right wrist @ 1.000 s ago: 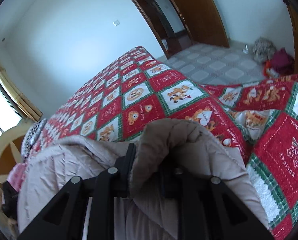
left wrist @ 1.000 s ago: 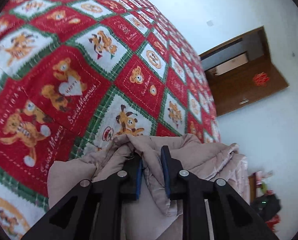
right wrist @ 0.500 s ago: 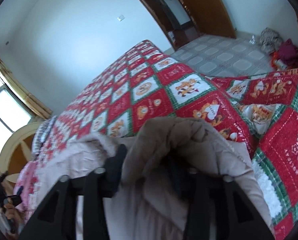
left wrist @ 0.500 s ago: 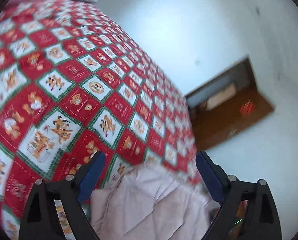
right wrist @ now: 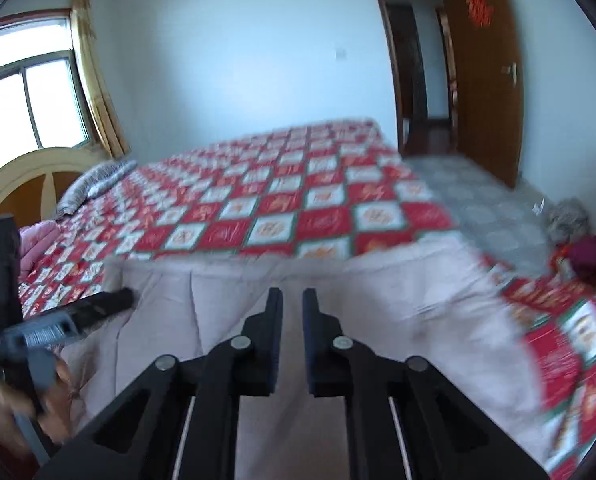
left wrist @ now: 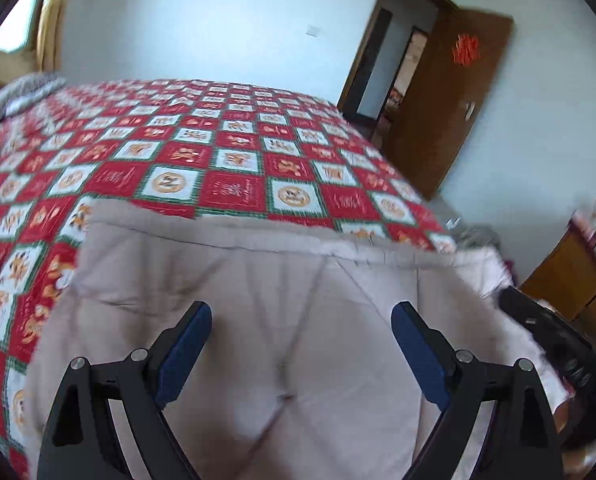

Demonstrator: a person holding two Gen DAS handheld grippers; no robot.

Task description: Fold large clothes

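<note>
Both tools let go: left tool spread wide, right tool nearly pressed together over the soft, puffy coat; grab its far edge.

garment: pale beige-pink, quilted stitch lines
bedspread: red and white squares, green borders, at 12 o'clock
door: brown, red ornament, at 2 o'clock
left gripper: black, blue pads
curtain: golden yellow

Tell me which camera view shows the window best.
The right wrist view: the window fills its upper left, frame and panes visible beside a yellow curtain. The left wrist view catches only a bright sliver at its upper-left edge.
</note>
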